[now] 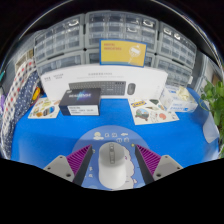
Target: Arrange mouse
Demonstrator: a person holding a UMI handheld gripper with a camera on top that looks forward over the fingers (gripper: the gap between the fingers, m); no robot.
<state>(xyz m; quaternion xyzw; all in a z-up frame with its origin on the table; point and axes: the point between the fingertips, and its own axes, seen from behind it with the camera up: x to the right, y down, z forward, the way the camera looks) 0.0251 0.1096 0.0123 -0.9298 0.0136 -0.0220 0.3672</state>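
Gripper view: the gripper (112,165) hangs low over a blue table (60,135), its 2 fingers (77,163) spread wide, probably to straddle the mouse before closing. The pale mouse (112,163) lies on the table between them, with a gap visible at either side, so nothing presses it yet. Beyond, a keyboard (113,88) and a dark box (80,99) sit well apart; that may be where the mouse belongs.
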